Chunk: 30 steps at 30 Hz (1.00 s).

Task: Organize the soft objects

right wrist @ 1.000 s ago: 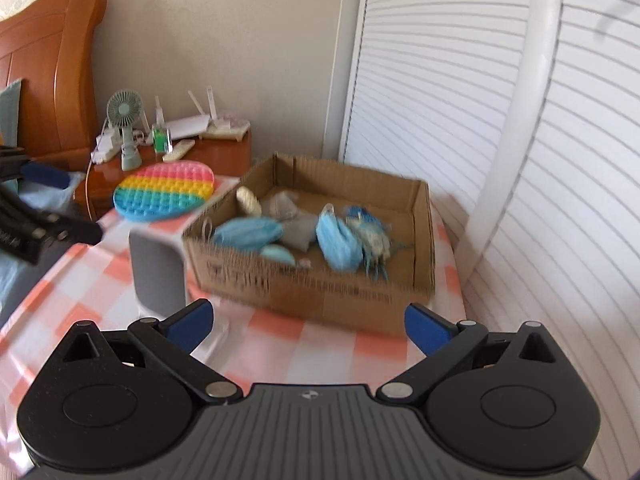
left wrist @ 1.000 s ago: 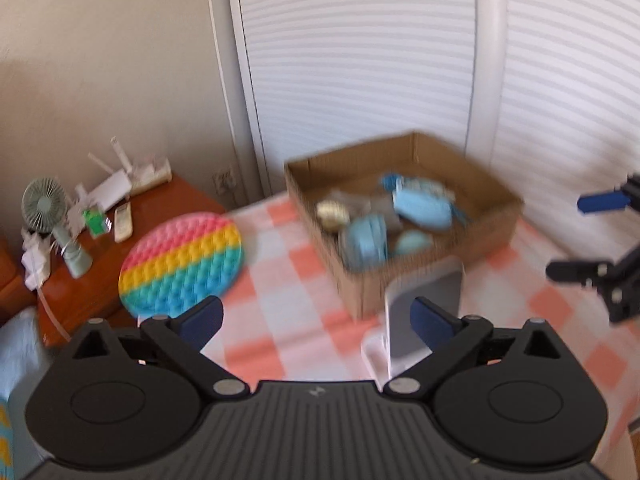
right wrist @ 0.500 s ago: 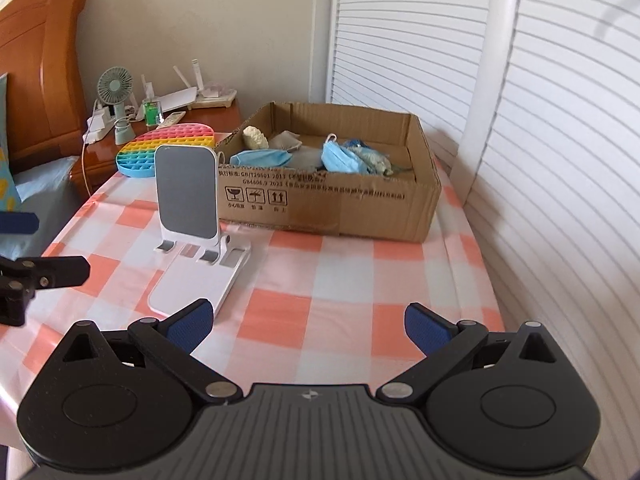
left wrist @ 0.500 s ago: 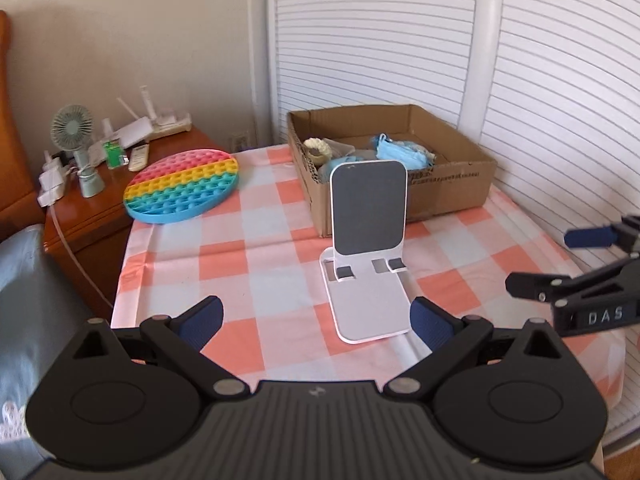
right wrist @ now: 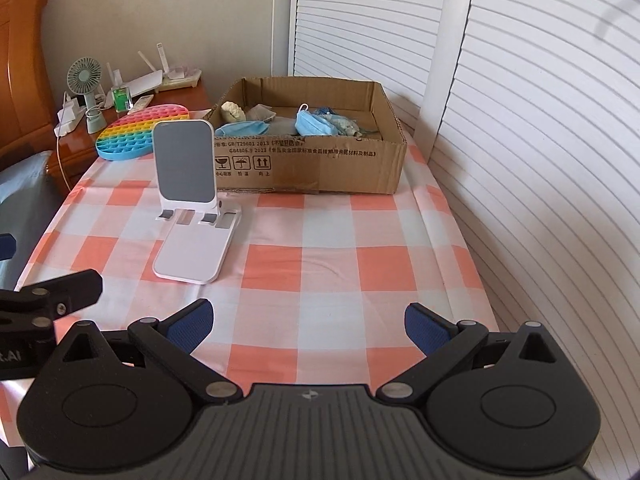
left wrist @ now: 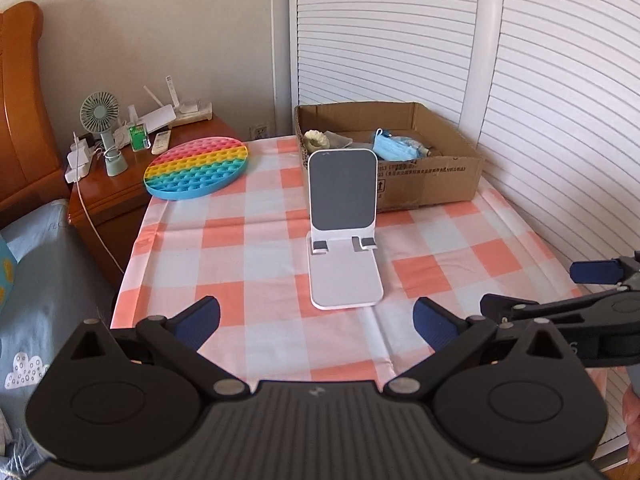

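left wrist view: a second ago the left gripper (left wrist: 316,316) hung close over the cardboard box (left wrist: 432,184); now it has pulled back to the near edge of the checked tablecloth (left wrist: 256,236), jaws wide and empty. the blue face masks (left wrist: 394,148) and other soft bits lie inside the box, well apart from the tool, with the white phone stand (left wrist: 344,232) between. the rainbow pop-it mat (left wrist: 196,168) lies flat at the far left corner, outside the box. this looks like a retreat after a drop, with the mat perhaps left to sort.

right wrist view: the right gripper (right wrist: 306,326) has withdrawn likewise, spread wide and holding nothing. the box sits far ahead, with masks (right wrist: 316,124) resting inside it.
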Each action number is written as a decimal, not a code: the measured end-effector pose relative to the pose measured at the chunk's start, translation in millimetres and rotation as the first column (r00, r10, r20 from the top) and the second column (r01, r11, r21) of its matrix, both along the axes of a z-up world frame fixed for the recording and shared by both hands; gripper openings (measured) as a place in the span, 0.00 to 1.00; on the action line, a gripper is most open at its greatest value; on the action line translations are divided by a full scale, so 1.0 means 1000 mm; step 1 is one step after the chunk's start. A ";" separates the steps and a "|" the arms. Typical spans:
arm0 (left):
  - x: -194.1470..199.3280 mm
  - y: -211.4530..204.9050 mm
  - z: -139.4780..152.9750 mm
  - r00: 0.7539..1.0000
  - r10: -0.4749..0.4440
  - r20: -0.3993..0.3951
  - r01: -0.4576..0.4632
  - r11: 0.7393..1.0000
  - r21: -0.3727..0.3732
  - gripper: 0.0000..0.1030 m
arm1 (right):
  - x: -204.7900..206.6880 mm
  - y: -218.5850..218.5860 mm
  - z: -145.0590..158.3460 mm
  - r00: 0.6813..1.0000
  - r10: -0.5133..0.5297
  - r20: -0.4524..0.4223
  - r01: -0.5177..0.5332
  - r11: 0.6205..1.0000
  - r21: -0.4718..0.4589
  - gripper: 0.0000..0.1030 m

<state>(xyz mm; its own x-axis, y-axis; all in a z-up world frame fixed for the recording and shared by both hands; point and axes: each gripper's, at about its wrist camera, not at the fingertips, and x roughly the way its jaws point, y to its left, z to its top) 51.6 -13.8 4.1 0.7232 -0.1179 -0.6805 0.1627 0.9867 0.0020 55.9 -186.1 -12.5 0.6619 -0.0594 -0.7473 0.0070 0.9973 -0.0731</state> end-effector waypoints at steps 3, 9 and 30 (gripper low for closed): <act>-0.004 0.000 0.002 1.000 0.002 0.001 -0.002 1.000 -0.007 0.99 | -0.003 0.001 0.003 1.000 0.000 0.008 0.000 1.000 -0.002 1.00; -0.008 -0.002 0.006 1.000 0.024 -0.001 -0.024 1.000 0.001 0.99 | -0.005 -0.001 0.006 1.000 -0.002 0.016 0.001 1.000 0.007 1.00; -0.009 -0.003 0.007 0.999 0.036 -0.013 -0.036 0.999 0.002 0.99 | -0.009 -0.005 0.009 0.999 -0.003 0.032 0.003 1.000 0.023 1.00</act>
